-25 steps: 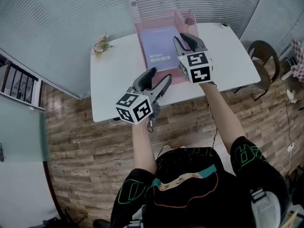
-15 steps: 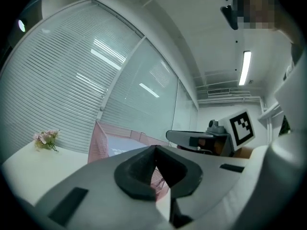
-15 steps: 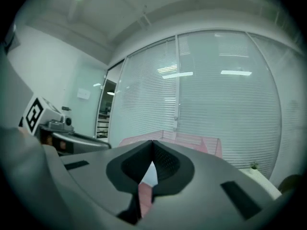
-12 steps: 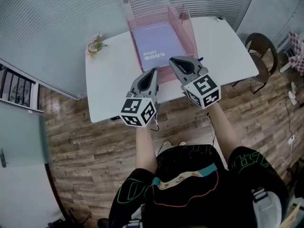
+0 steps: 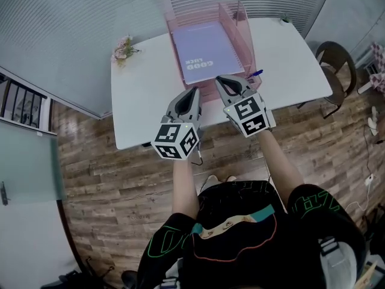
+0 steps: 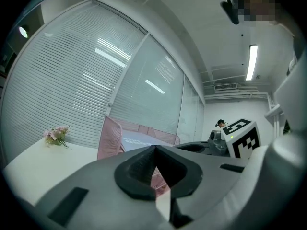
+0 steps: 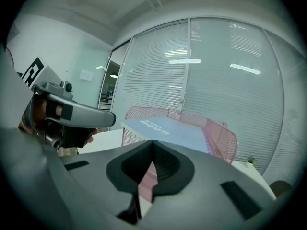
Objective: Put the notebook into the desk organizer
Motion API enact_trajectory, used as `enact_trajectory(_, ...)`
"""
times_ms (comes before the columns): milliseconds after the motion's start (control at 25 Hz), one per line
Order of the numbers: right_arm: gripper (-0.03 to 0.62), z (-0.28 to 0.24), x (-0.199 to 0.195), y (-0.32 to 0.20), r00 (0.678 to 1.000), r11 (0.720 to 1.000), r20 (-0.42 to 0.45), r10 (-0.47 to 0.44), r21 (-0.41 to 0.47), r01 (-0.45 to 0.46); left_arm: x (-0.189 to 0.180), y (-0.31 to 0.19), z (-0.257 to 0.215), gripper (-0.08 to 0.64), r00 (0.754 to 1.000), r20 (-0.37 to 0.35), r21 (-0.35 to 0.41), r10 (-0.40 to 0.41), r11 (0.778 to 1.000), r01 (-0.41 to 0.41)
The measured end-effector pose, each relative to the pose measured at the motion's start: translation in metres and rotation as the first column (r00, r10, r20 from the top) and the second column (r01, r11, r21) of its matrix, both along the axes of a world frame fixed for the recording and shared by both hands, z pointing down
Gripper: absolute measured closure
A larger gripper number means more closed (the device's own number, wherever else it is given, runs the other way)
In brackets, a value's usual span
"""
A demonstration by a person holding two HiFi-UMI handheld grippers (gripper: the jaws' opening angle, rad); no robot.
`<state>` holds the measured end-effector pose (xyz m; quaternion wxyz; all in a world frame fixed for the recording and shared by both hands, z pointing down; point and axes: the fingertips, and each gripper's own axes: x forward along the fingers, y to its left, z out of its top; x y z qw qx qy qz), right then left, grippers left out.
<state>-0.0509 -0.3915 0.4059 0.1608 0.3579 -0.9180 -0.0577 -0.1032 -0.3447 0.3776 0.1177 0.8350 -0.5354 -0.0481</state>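
Two grippers side by side over the near edge of the table [image 5: 144,95]. Left gripper [image 5: 194,92]: jaws clenched tip to tip, nothing between them. Right gripper [image 5: 221,80]: jaws likewise pressed together, empty. Both point toward the organizer [image 5: 245,35], just short of its front and not touching it. Notebook [image 5: 203,48] lies in the pink mesh organizer, lilac cover up, printed end nearest the person. Pen [image 5: 255,74] on the table beside the right gripper. Flowers [image 5: 124,47] at the far left corner.
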Motion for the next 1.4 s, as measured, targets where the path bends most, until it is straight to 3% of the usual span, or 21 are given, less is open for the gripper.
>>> enact_trajectory(280,0.589,0.001,-0.016,-0.013,0.999,1.0,-0.043,0.011,-0.027,-0.012,-0.005,0.001,-0.001,0.568,1.0,-0.001,0.011,-0.012,1.0,0.012)
enact_trajectory(440,0.59,0.001,-0.018,-0.014,1.0,0.999,-0.026,0.016,-0.041,-0.017,-0.003,-0.003,-0.005,0.568,1.0,0.001,0.024,-0.006,1.0,0.006)
enact_trajectory(800,0.591,-0.038,0.004,0.003,0.988,0.999,0.154,0.029,-0.029,-0.025,0.002,-0.005,-0.028,0.568,0.997,0.044,0.1,-0.056,0.994,0.051)
enact_trajectory(1000,0.591,-0.064,0.032,0.013,0.959,0.995,0.268,0.098,-0.014,-0.098,0.012,-0.002,-0.054,0.568,0.973,0.188,0.219,-0.134,0.972,0.091)
enact_trajectory(1120,0.59,-0.072,0.054,0.02,0.945,0.989,0.292,0.144,-0.003,-0.15,0.019,0.004,-0.06,0.568,0.956,0.229,0.26,-0.186,0.958,0.124)
enact_trajectory(1400,0.591,-0.076,0.089,0.036,0.93,0.973,0.3,0.213,0.019,-0.229,0.021,0.023,-0.048,0.568,0.941,0.215,0.257,-0.262,0.945,0.204)
